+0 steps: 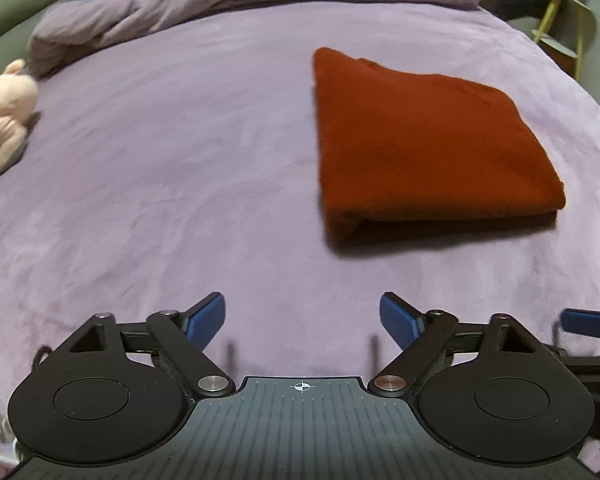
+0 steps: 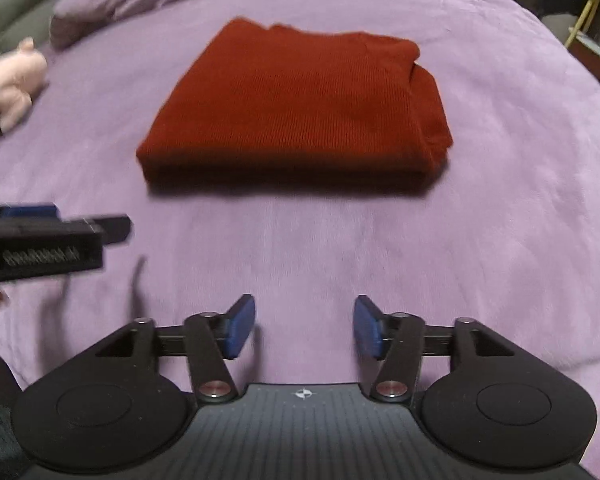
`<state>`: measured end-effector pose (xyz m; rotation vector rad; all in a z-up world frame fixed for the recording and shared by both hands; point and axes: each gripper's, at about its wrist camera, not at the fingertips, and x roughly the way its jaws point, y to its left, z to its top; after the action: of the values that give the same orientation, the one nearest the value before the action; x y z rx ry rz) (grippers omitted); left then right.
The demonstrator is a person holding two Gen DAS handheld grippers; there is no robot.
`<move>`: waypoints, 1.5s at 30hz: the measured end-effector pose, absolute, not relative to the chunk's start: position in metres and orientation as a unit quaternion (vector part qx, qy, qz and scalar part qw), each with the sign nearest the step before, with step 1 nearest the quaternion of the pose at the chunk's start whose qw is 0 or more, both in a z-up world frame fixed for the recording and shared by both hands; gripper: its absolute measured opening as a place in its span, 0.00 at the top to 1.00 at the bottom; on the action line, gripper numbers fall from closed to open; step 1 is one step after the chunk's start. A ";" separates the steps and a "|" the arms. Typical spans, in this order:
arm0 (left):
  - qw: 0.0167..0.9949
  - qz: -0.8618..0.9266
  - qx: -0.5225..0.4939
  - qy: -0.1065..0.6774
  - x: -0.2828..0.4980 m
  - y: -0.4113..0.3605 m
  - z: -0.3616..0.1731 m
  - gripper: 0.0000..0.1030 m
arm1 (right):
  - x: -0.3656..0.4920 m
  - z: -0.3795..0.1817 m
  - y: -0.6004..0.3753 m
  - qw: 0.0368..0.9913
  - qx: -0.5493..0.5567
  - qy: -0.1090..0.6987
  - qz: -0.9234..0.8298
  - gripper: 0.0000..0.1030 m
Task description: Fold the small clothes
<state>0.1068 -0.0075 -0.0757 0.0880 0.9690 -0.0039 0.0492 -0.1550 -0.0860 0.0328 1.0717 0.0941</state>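
A rust-red knitted garment (image 1: 428, 140) lies folded into a thick rectangle on the purple bedcover (image 1: 160, 184). In the left wrist view it sits ahead and to the right of my left gripper (image 1: 302, 322), which is open with only bedcover between its blue pads. The same folded garment (image 2: 296, 108) fills the middle of the right wrist view, straight ahead of my right gripper (image 2: 304, 328), which stands open and apart from it, holding nothing. The left gripper's body (image 2: 48, 240) pokes in at the left edge of the right wrist view.
A pink plush toy (image 1: 4, 120) lies at the left edge of the bed. A bunched purple duvet (image 1: 236, 4) runs along the far side. A yellow shelf (image 1: 560, 20) stands beyond the bed's right corner. A grey-green cushion (image 1: 16, 4) is at the far left.
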 end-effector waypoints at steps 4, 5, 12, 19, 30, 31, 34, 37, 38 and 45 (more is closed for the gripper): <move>0.895 0.012 0.038 0.445 0.101 -0.001 -0.053 0.06 | 0.045 -0.064 -0.149 0.870 -0.002 0.493 0.017 0.20; 0.895 0.009 0.031 0.445 0.101 0.001 -0.049 0.06 | 0.047 -0.058 -0.150 0.870 0.003 0.493 0.010 0.15; 0.891 -0.004 0.027 0.454 0.101 -0.001 -0.034 0.05 | 0.055 -0.036 -0.143 0.867 -0.007 0.497 -0.015 0.13; 0.872 -0.030 0.075 0.483 0.108 -0.014 -0.036 0.05 | 0.059 -0.033 -0.145 0.856 -0.002 0.515 -0.048 0.13; 0.867 -0.022 0.066 0.493 0.116 -0.014 -0.038 0.05 | 0.064 -0.030 -0.150 0.855 -0.008 0.515 -0.061 0.13; 0.867 -0.021 0.067 0.494 0.115 -0.014 -0.037 0.05 | 0.064 -0.030 -0.150 0.855 -0.009 0.515 -0.062 0.13; 0.866 -0.019 0.072 0.494 0.115 -0.015 -0.038 0.05 | 0.064 -0.029 -0.151 0.855 -0.008 0.514 -0.061 0.13; 0.865 -0.022 0.068 0.496 0.115 -0.015 -0.038 0.05 | 0.064 -0.027 -0.152 0.855 -0.001 0.515 -0.058 0.13; 0.865 -0.022 0.067 0.496 0.115 -0.015 -0.038 0.05 | 0.064 -0.027 -0.152 0.855 0.001 0.515 -0.057 0.13; 0.865 -0.024 0.067 0.496 0.115 -0.014 -0.038 0.05 | 0.064 -0.024 -0.153 0.857 0.007 0.513 -0.056 0.13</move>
<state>0.1152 -0.0140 -0.0382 0.1402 1.0393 -0.0499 0.0642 -0.1530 -0.0242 0.0154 1.0779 -0.1183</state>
